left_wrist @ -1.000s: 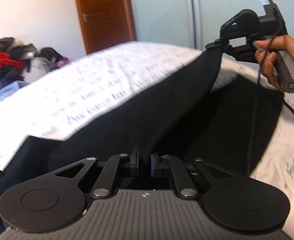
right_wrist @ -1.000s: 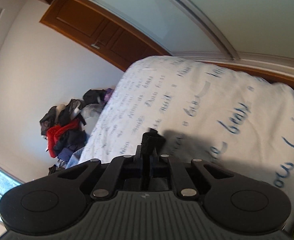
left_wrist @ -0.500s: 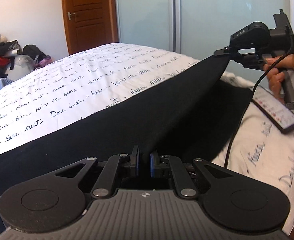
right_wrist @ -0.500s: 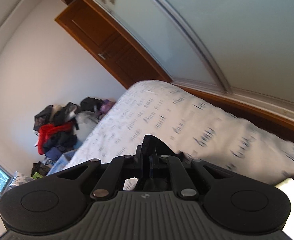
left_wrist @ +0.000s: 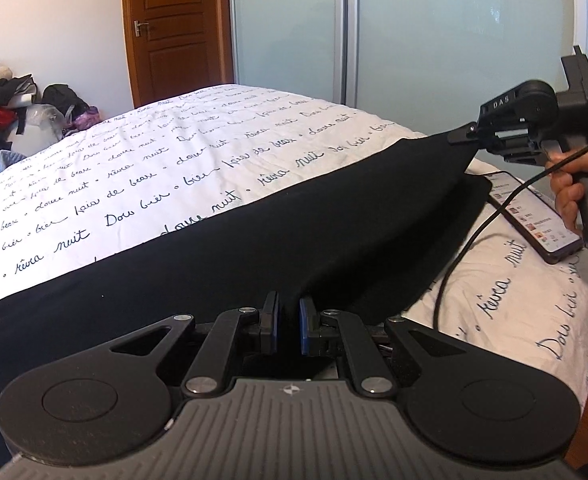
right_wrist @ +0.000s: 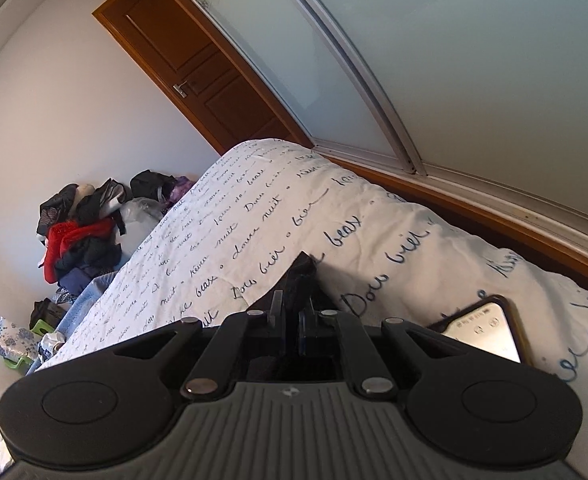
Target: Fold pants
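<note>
Pants (left_wrist: 253, 248): I lose the left end past the left wrist frame's edge, and the near part sits under my left gripper (left_wrist: 288, 326) body.
Pinched cloth: in the right wrist view only a dark tip (right_wrist: 300, 276) pokes out between the fingers; the rest is behind the right gripper (right_wrist: 291, 322).
Phone (right_wrist: 490, 332): 1 corner shows here; its screen text is too small to read.
Hand (left_wrist: 582, 184): cut by the right edge.
Clothes pile (right_wrist: 79, 236): single items too tangled to tell.
</note>
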`<action>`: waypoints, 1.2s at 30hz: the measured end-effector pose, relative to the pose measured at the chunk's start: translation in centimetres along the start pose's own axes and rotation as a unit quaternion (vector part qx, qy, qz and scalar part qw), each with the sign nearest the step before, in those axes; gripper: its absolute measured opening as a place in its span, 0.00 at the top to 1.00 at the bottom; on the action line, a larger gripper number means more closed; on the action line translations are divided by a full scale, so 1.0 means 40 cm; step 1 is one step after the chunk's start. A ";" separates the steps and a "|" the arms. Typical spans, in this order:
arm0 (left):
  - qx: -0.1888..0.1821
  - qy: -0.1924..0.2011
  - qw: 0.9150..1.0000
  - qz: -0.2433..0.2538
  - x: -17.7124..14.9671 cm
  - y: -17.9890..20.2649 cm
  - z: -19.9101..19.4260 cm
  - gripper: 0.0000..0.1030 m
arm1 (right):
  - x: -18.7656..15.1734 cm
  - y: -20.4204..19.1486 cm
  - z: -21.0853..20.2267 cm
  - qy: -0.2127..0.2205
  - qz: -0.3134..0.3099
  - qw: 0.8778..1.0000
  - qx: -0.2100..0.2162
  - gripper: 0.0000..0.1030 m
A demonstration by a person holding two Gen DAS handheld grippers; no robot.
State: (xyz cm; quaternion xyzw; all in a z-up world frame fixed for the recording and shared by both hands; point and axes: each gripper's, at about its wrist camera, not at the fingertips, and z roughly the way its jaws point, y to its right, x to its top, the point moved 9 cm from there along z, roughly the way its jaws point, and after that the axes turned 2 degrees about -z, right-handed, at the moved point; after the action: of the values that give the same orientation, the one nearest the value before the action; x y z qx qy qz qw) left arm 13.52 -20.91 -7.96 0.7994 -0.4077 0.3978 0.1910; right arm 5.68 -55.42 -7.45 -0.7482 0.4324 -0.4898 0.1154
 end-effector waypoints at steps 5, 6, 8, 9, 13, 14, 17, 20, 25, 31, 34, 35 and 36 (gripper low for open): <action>-0.008 -0.011 1.000 0.008 -0.020 0.013 -0.002 0.85 | -0.019 0.026 -0.020 -0.008 0.000 1.000 -0.008 0.94; -0.009 -0.013 1.000 0.010 -0.026 0.016 -0.003 0.85 | -0.021 0.032 -0.020 -0.010 0.004 1.000 -0.009 0.94; -0.009 -0.016 1.000 0.016 -0.034 0.020 -0.003 0.85 | -0.024 0.038 -0.020 -0.012 0.006 1.000 -0.010 0.94; -0.010 -0.018 1.000 0.020 -0.038 0.021 -0.001 0.85 | -0.026 0.039 -0.019 -0.013 0.002 1.000 -0.012 0.94; -0.012 -0.033 0.999 0.027 -0.052 0.022 0.009 0.84 | -0.034 0.046 -0.011 -0.024 -0.002 0.999 -0.022 0.94; -0.012 -0.033 0.999 0.030 -0.053 0.023 0.006 0.84 | -0.037 0.048 -0.011 -0.027 0.000 0.999 -0.025 0.93; -0.013 -0.032 0.999 0.030 -0.052 0.021 0.001 0.84 | -0.041 0.046 -0.017 -0.028 -0.009 0.999 -0.025 0.93; -0.017 -0.036 0.999 0.023 -0.053 0.014 -0.004 0.84 | -0.041 0.030 -0.032 -0.022 -0.032 0.999 -0.022 0.93; -0.022 -0.046 0.999 0.021 -0.059 0.011 0.002 0.84 | -0.044 0.033 -0.042 -0.026 -0.039 0.999 -0.027 0.93; -0.037 -0.051 0.998 0.028 -0.054 0.011 -0.021 0.80 | -0.038 0.067 -0.049 -0.018 -0.032 0.996 -0.076 0.84; -0.061 -0.042 0.997 0.016 -0.033 0.010 -0.057 0.80 | 0.001 0.068 -0.103 0.049 -0.047 0.990 -0.121 0.68; -0.070 -0.036 0.997 0.012 -0.023 0.012 -0.069 0.78 | 0.005 0.053 -0.112 0.058 -0.050 0.992 -0.101 0.68; -0.078 -0.028 0.997 0.009 -0.010 0.014 -0.081 0.75 | -0.003 0.029 -0.110 0.049 -0.057 0.995 -0.068 0.68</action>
State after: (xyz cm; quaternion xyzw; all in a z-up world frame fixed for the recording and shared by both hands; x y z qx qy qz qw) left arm 11.39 -18.99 -6.32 0.7893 -0.4499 0.3437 0.2376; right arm 1.39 -54.93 -6.03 -0.7530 0.4263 -0.5010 0.0145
